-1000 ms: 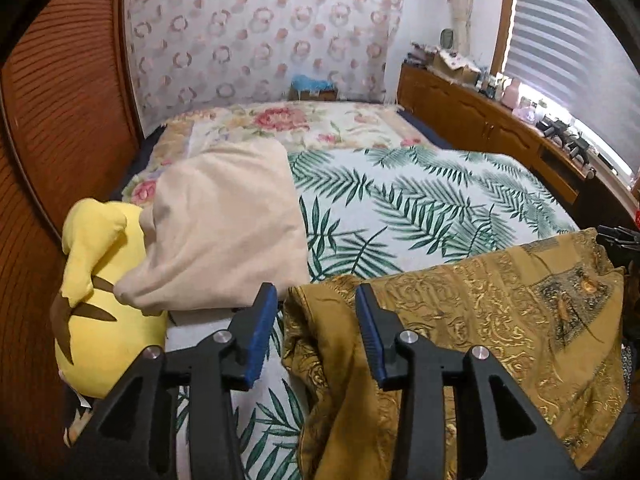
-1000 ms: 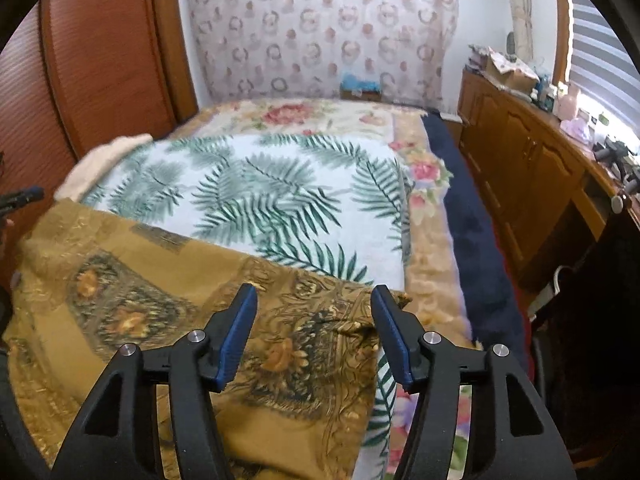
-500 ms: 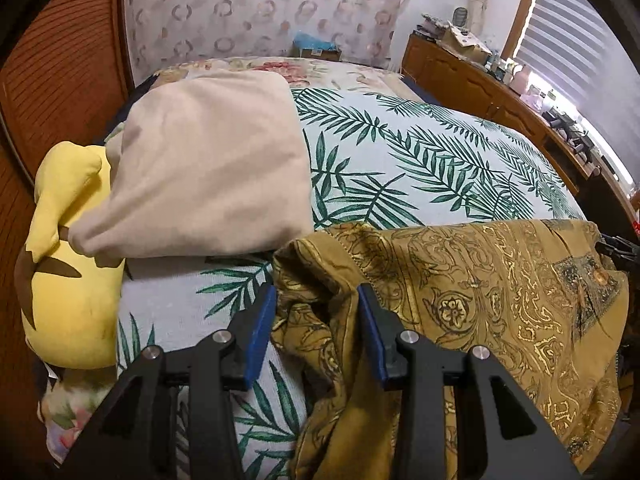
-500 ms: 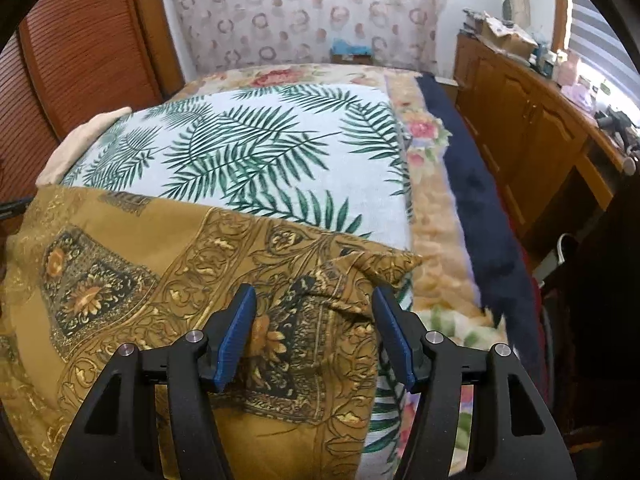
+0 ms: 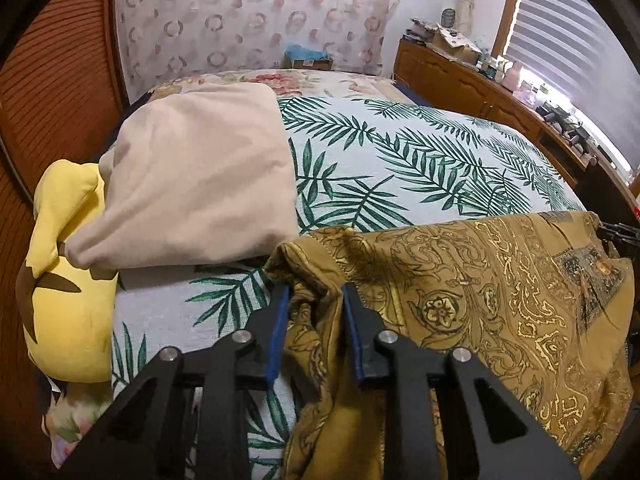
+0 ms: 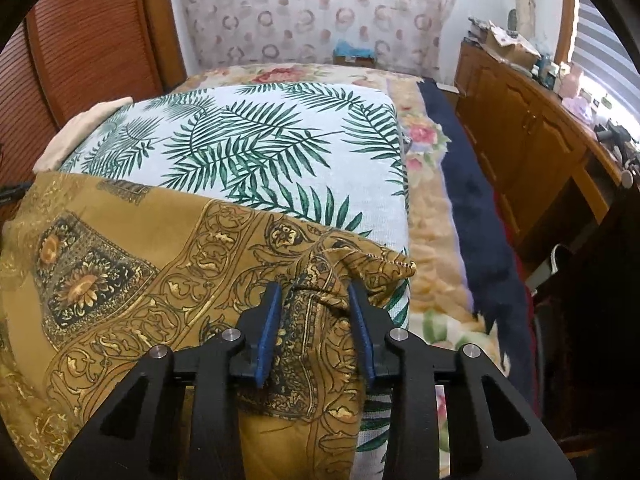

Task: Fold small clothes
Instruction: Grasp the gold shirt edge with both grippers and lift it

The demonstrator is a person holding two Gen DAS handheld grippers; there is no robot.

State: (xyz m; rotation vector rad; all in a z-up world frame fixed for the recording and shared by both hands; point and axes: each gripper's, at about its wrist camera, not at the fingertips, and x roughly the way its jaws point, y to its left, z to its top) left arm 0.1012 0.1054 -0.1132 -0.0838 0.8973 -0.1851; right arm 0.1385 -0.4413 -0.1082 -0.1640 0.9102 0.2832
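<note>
A mustard-gold cloth with ornate gold and black print (image 5: 480, 280) lies across the near part of the bed on a palm-leaf cover (image 5: 400, 160). My left gripper (image 5: 314, 292) is closing on the cloth's bunched left corner, fabric between its blue pads. My right gripper (image 6: 316, 292) is closing on the bunched right corner of the same cloth (image 6: 120, 272). The jaws of both are narrowed but still stand apart around the folds. The cloth hangs over the bed's near edge below both grippers.
A beige folded cloth (image 5: 200, 168) lies on the bed's left side over a yellow plush toy (image 5: 68, 280). A wooden cabinet with clutter (image 6: 532, 120) runs along the right wall. A wooden slatted door (image 6: 88, 40) stands at the left. A dark blue blanket edge (image 6: 472, 200) borders the bed.
Both grippers moved forward and down onto the cloth's corners and their jaws narrowed around the bunched fabric. The cloth's far edge lies further up the bed.
</note>
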